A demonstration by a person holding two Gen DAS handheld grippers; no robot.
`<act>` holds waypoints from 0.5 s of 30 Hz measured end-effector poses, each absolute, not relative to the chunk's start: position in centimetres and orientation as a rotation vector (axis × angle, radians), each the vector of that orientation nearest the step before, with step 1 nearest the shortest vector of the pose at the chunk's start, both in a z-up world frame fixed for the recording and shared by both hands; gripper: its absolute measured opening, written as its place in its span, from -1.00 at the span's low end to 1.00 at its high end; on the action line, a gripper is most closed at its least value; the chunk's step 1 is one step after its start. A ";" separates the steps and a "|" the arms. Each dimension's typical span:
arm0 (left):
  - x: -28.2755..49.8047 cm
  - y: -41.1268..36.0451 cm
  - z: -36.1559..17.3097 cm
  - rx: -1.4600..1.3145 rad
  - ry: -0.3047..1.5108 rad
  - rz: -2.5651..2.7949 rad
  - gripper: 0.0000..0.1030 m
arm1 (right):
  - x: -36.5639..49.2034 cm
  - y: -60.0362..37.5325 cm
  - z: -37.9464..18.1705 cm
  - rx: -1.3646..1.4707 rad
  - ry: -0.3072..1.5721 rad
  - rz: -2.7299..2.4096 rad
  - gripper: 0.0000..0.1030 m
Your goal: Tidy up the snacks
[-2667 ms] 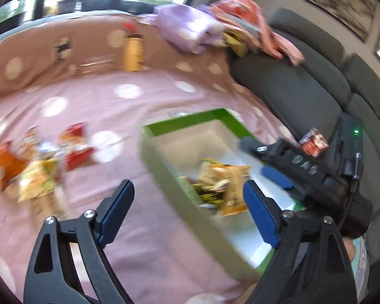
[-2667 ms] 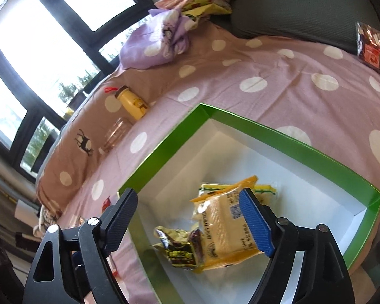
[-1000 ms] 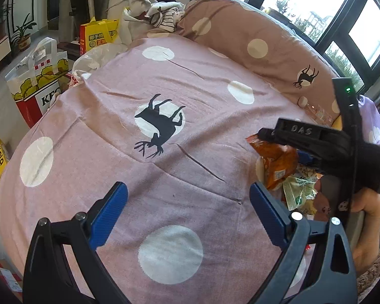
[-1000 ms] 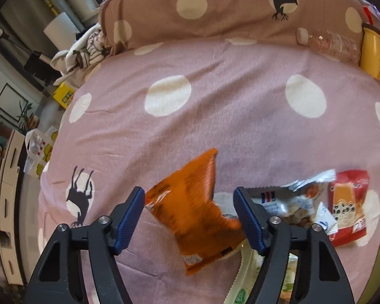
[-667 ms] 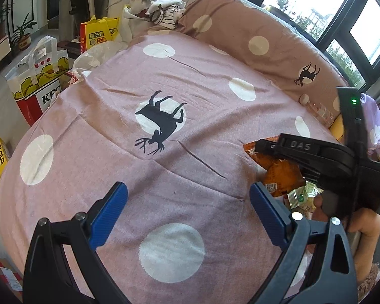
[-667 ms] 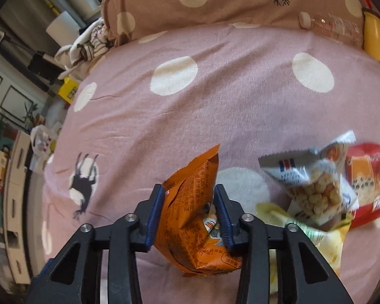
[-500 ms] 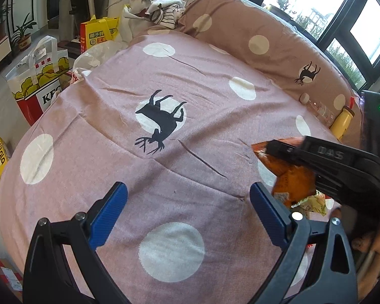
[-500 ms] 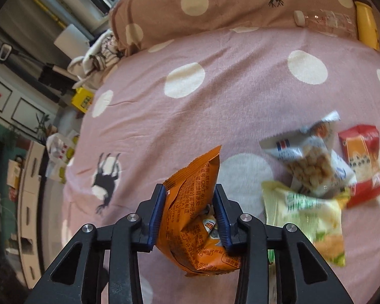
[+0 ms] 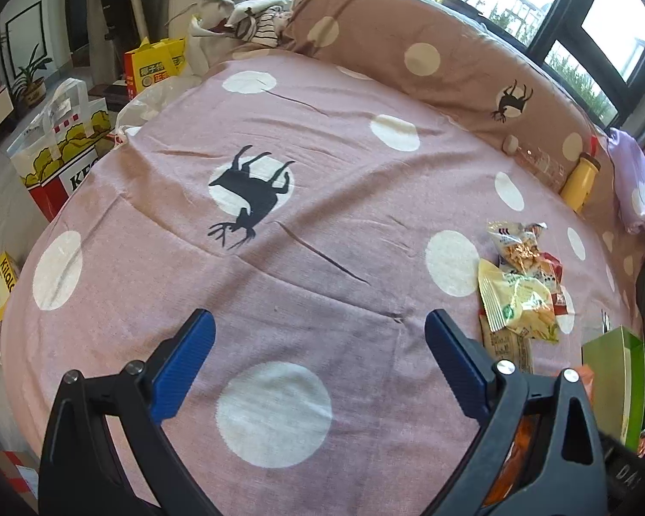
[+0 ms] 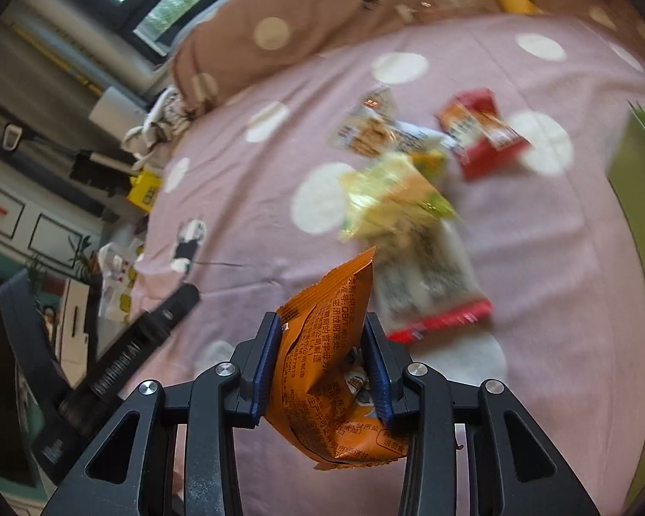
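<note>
Currently we hold the orange snack bag point(image 10: 331, 370) clamped between the two blue pads of the right gripper point(image 10: 322, 365), lifted clear of the pink polka-dot bedspread point(image 10: 559, 284). The bag is pinched across its middle, one corner pointing up and forward, its lower end bulging below the fingers.

Beyond the bag, the remaining snacks lie in a loose pile on the bedspread: a long white packet with a red end point(image 10: 430, 284) nearest us, a yellow-green bag point(image 10: 391, 193) partly over it, a clear packet of small crackers point(image 10: 365, 129) farther off, and a red packet point(image 10: 481, 133) beside that. The right wrist view is motion-blurred, so we may be missing a smaller item in the pile. The green box point(image 10: 636, 163) shows only as a wall at the right edge of that view; its interior is not visible from either camera.

We keep the left gripper point(image 9: 318, 361) empty, fingers spread wide, over a bare stretch of bedspread to the left of the pile. From the left wrist view the pile point(image 9: 520, 284) sits just short of the box corner point(image 9: 615, 370).

We judge the task as in progress: one bag is in hand and not yet deposited, and at least four packets are left on the bedspread to collect.
</note>
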State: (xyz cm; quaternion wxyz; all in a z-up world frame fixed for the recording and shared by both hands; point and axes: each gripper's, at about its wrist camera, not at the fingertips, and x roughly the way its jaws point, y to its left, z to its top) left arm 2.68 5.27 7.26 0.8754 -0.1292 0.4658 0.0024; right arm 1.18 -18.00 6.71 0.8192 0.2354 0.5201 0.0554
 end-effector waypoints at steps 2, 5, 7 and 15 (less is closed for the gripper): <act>2.5 4.6 7.2 -0.253 0.975 -0.006 0.92 | 0.5 -19.0 5.9 0.518 1.120 0.073 -0.22; 2.3 3.7 7.2 -0.230 0.978 -0.018 0.92 | 0.0 -20.4 5.0 0.562 1.109 0.029 -0.22; 2.0 3.0 7.2 -0.213 0.978 -0.030 0.92 | 0.0 -21.3 4.3 0.605 1.107 0.014 -0.20; 0.8 0.2 7.3 -0.206 1.012 -0.178 0.92 | -1.9 -24.0 6.2 0.661 0.981 -0.006 0.37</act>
